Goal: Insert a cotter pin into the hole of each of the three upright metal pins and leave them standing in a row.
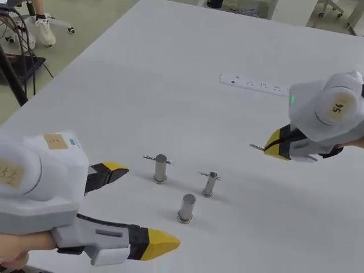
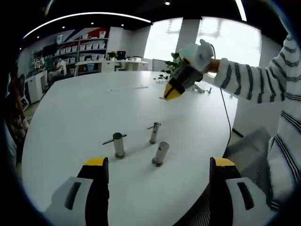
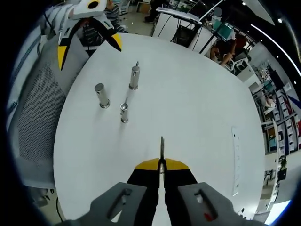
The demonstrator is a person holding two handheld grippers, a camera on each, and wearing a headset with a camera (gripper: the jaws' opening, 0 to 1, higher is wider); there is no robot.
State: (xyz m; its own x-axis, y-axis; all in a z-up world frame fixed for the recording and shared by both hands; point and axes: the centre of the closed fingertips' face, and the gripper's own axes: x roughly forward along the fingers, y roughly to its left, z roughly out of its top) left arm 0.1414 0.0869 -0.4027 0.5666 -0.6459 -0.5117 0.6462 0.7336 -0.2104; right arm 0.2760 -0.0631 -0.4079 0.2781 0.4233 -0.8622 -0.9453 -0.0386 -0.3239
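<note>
Jaws of right gripper (image 3: 161,164) clamped on cotter pin (image 3: 162,148), away from metal pins (image 1: 186,206), left gripper (image 1: 147,206) jaws apart.

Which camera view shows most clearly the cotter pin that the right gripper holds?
The right gripper view: the cotter pin sticks straight out of the shut right gripper, seen along its length. The head view shows a thin tip; the left gripper view, a tiny sliver.

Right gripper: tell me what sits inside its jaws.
The right gripper is shut on a thin cotter pin, whose free end sticks out in front. The clamped end is covered by the jaws, so its shape cannot be seen.
</note>
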